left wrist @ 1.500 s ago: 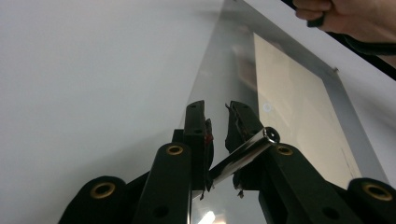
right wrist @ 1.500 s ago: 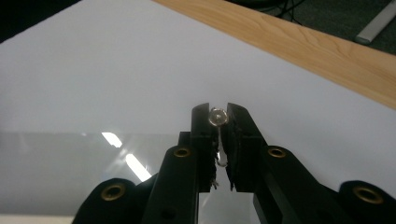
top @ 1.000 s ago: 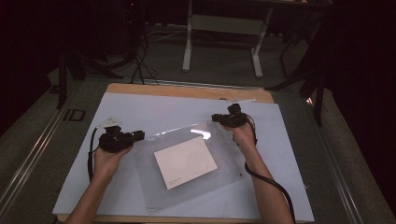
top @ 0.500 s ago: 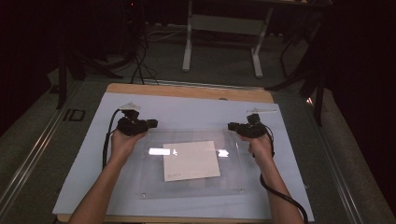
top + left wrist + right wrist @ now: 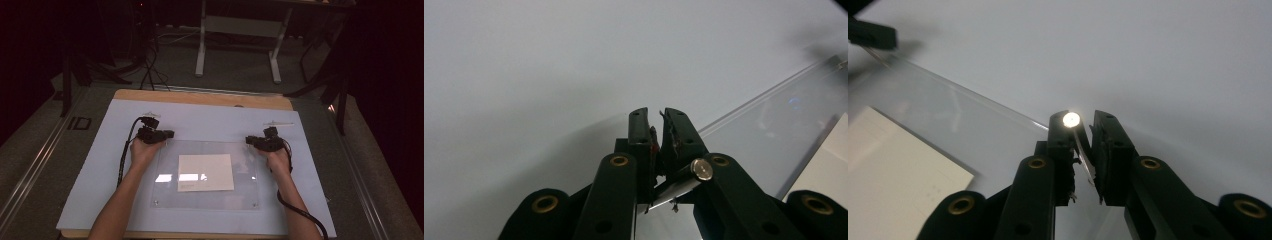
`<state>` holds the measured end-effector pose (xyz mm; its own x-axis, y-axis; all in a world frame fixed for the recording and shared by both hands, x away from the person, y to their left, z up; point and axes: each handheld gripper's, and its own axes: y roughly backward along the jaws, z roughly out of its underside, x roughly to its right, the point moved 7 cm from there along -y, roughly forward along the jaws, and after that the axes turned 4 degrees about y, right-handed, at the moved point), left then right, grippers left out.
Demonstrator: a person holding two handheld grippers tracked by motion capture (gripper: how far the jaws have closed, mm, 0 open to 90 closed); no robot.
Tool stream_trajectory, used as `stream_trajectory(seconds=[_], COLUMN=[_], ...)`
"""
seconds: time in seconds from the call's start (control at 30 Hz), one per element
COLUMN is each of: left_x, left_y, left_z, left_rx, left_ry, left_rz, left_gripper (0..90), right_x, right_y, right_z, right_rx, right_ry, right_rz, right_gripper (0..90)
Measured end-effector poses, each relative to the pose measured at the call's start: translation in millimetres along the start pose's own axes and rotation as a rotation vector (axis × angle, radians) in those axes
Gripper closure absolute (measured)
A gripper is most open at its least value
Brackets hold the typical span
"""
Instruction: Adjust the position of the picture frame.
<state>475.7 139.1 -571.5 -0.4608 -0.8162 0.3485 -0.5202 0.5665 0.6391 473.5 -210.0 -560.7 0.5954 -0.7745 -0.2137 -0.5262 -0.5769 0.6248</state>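
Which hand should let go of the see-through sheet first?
Hard to say; maybe the left. Both tools, left tool and right tool, pinch far corners of the clear sheet, which looks flat on the white mat.

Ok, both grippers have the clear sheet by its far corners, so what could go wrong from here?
1. The left gripper and right gripper each pinch just a corner of the clear sheet; the thin edge could slip from the fingers.
2. The cream card looks loose and may slide if the sheet tilts.
3. Uneven lowering could skew the sheet on the white board.
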Motion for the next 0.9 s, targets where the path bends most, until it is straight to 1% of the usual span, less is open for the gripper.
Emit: stream_trajectory(seconds=[0.03,0.07,0.27,0.33,0.4,0.5,0.57,0.6,0.7,0.77,0.8,0.83,0.9], left_x=[-0.4,-0.6,-0.8,-0.6,-0.1,-0.7,-1.2,-2.0,-4.4,-4.0,-3.6,-3.4,-2.6], left_y=[0.2,0.1,0.1,0.2,0.7,0.8,1.4,2.4,6.5,9.7,12.0,14.1,18.6], left_z=[0.1,0.3,1.2,1.3,2.0,2.4,2.8,3.1,3.9,4.8,5.4,5.5,5.4], left_rx=[0.002,0.005,0.016,0.018,0.023,0.034,0.035,0.04,0.053,0.054,0.054,0.056,0.076], left_ry=[0.005,0.008,0.022,0.02,0.015,0.021,0.034,0.038,0.042,0.023,0.012,0.006,0.002], left_rz=[0.003,0.009,0.023,0.019,0.009,0.026,0.043,0.046,0.047,0.046,0.034,0.029,0.025], left_gripper=[83.1,82.9,82.1,82.2,82.4,82.0,81.0,79.8,70.9,68.4,66.5,63.5,60.4], right_x=[0.4,0.5,0.3,1.0,1.0,1.6,1.6,1.4,1.0,1.0,1.0,1.1,1.2], right_y=[-1.4,-1.3,-1.9,-2.2,-2.4,-3.2,-3.6,-3.6,-3.7,-3.9,-3.9,-4.0,-4.3], right_z=[1.5,1.6,3.6,3.8,4.2,4.6,4.7,4.7,4.6,4.5,4.5,4.5,4.4], right_rx=[0.006,0.011,0.038,0.039,0.042,0.042,0.043,0.044,0.042,0.043,0.042,0.043,0.045], right_ry=[0.003,-0.008,-0.003,-0.007,-0.003,-0.011,-0.011,-0.012,-0.009,-0.007,-0.009,-0.011,-0.006], right_rz=[0.006,0.0,0.001,-0.01,-0.011,-0.021,-0.02,-0.019,-0.013,-0.013,-0.016,-0.016,-0.007], right_gripper=[80.0,79.9,79.6,79.3,79.2,78.5,78.4,78.3,78.3,78.1,77.9,77.2,74.7])
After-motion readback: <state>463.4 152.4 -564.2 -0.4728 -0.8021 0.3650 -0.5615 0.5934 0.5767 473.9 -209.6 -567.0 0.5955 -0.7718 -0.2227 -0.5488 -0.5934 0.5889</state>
